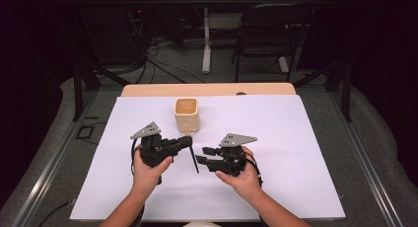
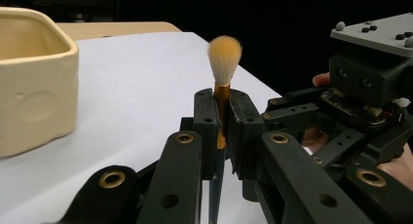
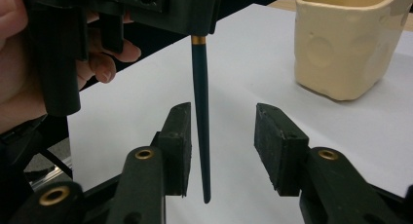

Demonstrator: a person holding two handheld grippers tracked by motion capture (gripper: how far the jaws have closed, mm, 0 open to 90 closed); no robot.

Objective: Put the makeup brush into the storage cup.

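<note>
The dark-handled brush with a tan bristle tuft [image 2: 224, 56] is clamped in the left hand-held gripper [image 2: 223, 112] near the cream ceramic cup [image 1: 187, 114]; the right hand-held gripper [image 3: 229, 146] stands wide around its handle. Next, probably lowering it into the cup.

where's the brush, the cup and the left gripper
brush [image 2: 224, 53]: left gripper view, on the orange bristle tuft
cup [image 1: 187, 114]: high view, on its front wall
left gripper [image 2: 221, 118]: left gripper view, between the pads clamped on the ferrule

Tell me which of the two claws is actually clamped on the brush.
The left claw: its pads press the brush just below the gold ferrule, bristles up. The right claw stands open, its pads apart on either side of the dark handle without touching it.
</note>
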